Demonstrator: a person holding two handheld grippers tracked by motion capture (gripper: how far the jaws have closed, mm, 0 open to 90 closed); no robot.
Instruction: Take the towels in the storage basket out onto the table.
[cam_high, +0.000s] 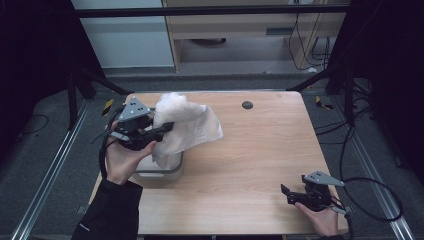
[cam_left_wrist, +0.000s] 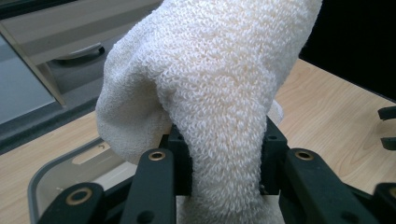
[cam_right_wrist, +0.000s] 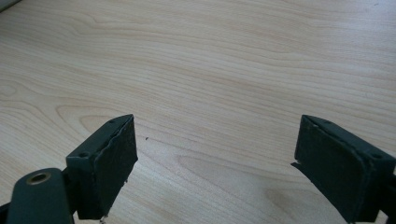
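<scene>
Two grippers over wooden counter (cam_high: 260, 150). Left gripper (cam_high: 167, 127) raised at counter's left side, jaws clamped on white terry towel (cam_high: 185, 125); towel bunched, lifted clear, hanging above grey-rimmed container (cam_high: 160, 167) sitting near left edge. Left gripper view: towel (cam_left_wrist: 219, 93) pinched between black jaws, container rim (cam_left_wrist: 44, 179) below at left. Right gripper (cam_high: 286, 195) low at counter's near right corner, jaws spread wide, nothing between them; right gripper view: bare wood grain (cam_right_wrist: 210, 70) between pads.
</scene>
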